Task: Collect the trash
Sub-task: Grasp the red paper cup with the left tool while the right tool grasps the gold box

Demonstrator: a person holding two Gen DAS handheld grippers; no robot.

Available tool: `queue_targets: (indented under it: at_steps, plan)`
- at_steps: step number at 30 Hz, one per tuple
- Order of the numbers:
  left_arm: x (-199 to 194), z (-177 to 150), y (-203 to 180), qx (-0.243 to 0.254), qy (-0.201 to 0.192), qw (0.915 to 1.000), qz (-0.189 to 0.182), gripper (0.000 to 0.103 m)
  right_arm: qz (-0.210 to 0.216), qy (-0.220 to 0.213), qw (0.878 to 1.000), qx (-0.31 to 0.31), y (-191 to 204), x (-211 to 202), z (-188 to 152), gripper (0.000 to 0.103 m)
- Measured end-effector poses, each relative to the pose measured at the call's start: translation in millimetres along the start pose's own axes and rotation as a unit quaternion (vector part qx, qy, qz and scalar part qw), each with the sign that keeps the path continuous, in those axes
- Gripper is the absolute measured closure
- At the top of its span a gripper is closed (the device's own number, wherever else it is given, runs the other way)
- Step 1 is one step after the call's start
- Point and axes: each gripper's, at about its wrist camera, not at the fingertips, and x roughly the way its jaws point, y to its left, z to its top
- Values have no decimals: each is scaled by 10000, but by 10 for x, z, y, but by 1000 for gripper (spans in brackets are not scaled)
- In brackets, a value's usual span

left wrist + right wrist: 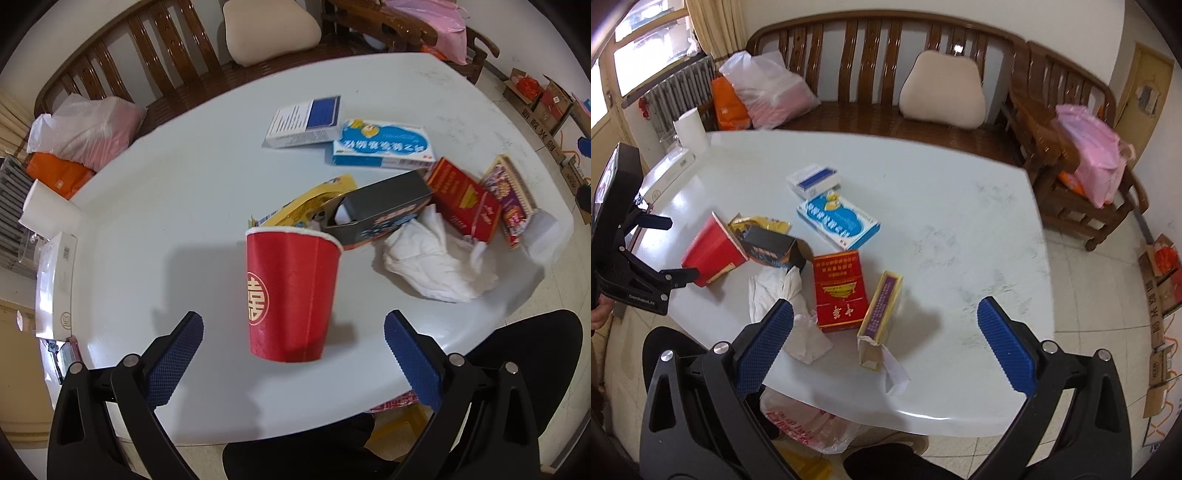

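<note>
**Both grippers open over the littered table**

Your left gripper (293, 354) has its jaws spread wide, and the red paper cup with the gold emblem (291, 295) stands upright on the pale round table (166, 221) between the two blue pads without touching either. Take that cup as your landmark. Just behind it, touching its rim, lies the dark grey open-ended carton (384, 208), with a yellow crumpled wrapper (314, 199) behind that. To the cup's right, near it on the tabletop, sits the crumpled white tissue (432, 258). Beyond the tissue lie the flat red cigarette box with gold print (465, 201) and, at its far side, the purple-and-gold narrow box (511, 195). Well behind the cup rest the blue-and-white medicine box (380, 146) and the white box with a dark blue panel (306, 122), just beside each other.

Your right gripper (886, 338) is also released, its jaws wide apart and holding nothing; it hovers above the table edge, with the purple-and-gold narrow box between its pads in view. In the right wrist view, the cup looks tilted, with your left gripper close beside it. A white plastic bag with red print (809, 424) hangs below the table's near edge.
</note>
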Motion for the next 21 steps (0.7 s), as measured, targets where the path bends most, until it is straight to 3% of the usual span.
queue_targets:
  at_steps: [17,19,21]
  plan:
    - [518,109,73,-87,317,9992,-218,7,-13,532,9984,191,-168,661,42,6]
    - [575,130,101,-104,357,9990,-231,7,31,570,9981,238,-184,718,50,7]
    - [629,138,129,-130,377,9989,-259,7,72,633,9975,289,-211,779,45,16]
